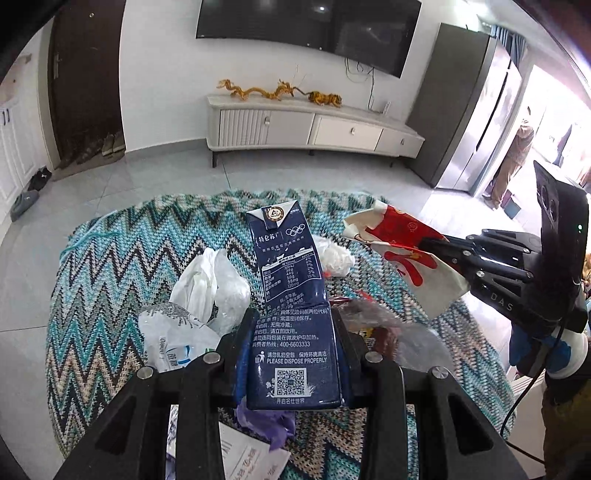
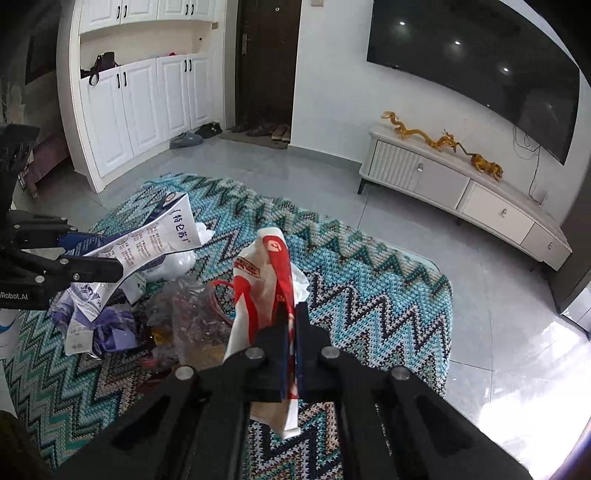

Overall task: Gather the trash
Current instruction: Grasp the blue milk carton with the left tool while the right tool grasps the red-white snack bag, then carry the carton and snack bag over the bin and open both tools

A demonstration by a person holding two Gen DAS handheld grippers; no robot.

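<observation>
The carton (image 1: 291, 295), a flattened dark-blue milk pack, is held up off the rug, pinched low down between the left gripper (image 1: 291, 328) fingers, which are closed on its sides. To its right the wrapper (image 1: 402, 254), red and white paper, hangs from the right gripper (image 2: 293, 332), whose jaws are closed almost fully on the thin sheet. Both pieces are lifted clear of the pile.

As a judgement, the task is partway: two pieces are in hand, but no bin or bag to drop them in shows in either view, so neither looks disposed of. Much is left on the rug: crumpled white bags (image 1: 210, 280) left of the carton, a clear plastic bag (image 2: 195, 314) with scraps near the middle, a purple scrap (image 1: 266, 417) and printed paper (image 1: 251, 461) near the camera, and a white wad (image 1: 332, 254) further off.

The rug (image 2: 369, 273) is a knitted teal zigzag on pale grey floor tiles (image 2: 498, 325). Far off stand a white TV stand (image 1: 314, 125) with gold dragon figures (image 1: 258, 90), a wall TV (image 1: 306, 29), a dark door (image 2: 266, 62) with shoes (image 2: 258, 129) and white cupboards (image 2: 147, 92).
</observation>
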